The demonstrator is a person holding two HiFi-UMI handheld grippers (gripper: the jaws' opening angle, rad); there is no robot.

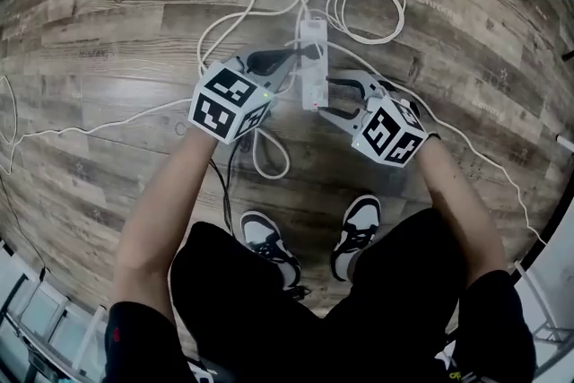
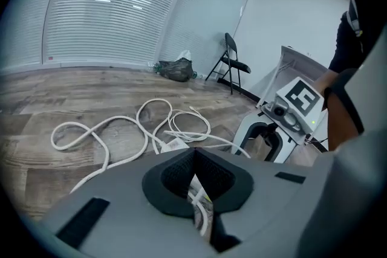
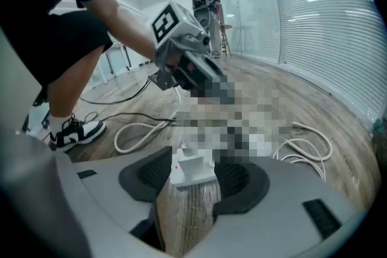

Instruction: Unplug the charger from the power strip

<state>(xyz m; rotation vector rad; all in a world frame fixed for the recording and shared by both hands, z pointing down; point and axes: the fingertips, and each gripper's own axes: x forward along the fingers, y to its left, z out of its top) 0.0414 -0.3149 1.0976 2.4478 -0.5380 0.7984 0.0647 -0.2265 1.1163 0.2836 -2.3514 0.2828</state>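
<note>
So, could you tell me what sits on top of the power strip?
A white charger block stands on the power strip's near end. Farther along, a mosaic patch and the left hand-held gripper cover much of it.

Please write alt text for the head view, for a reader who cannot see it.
Seen from above, a person holds the left gripper and the right gripper down at a white power strip on a wooden floor, the right one's jaws open at its near end. Loose white cables loop around it.
</note>
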